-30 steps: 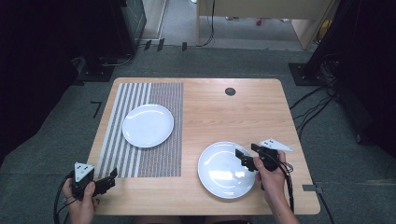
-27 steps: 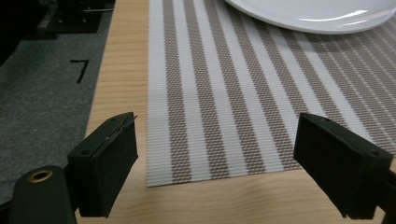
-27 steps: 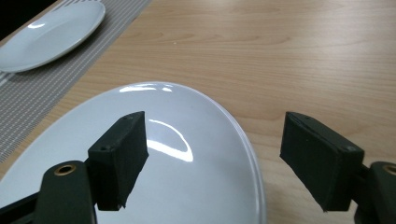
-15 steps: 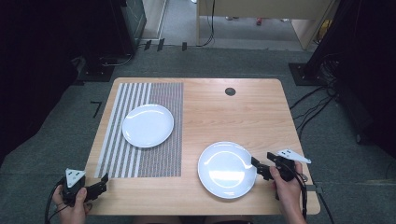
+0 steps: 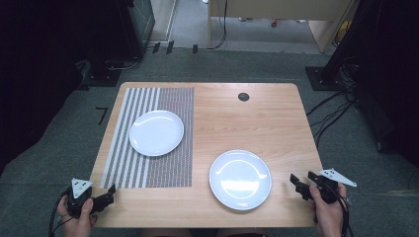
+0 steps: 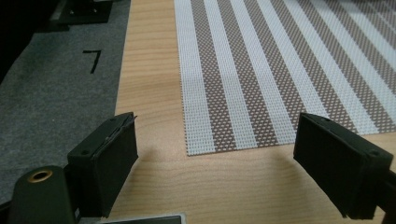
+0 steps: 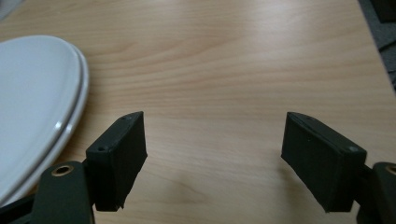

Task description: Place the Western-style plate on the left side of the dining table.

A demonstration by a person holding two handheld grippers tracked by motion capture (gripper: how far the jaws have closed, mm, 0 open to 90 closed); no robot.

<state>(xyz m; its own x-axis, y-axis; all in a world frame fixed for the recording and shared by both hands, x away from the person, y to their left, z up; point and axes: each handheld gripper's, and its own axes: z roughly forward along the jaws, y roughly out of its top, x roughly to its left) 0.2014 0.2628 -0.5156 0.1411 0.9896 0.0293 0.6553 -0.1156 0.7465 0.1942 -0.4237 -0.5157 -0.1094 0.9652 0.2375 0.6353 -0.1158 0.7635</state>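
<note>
Wooden table [image 5: 257, 118], plate [image 5: 240, 179] beside right hand-held gripper [image 5: 301, 181]

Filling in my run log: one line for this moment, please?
left gripper: open, empty | right gripper: open, empty, beside near plate | far plate: on mat

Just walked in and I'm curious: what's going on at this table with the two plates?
A person sits at a wooden table with a handheld gripper in each hand. Both are open and hold nothing. The right gripper sits by the table's right edge, just beside a white plate on the bare wood. The left gripper rests at the near left corner, by a striped placemat that carries a second white plate.
</note>
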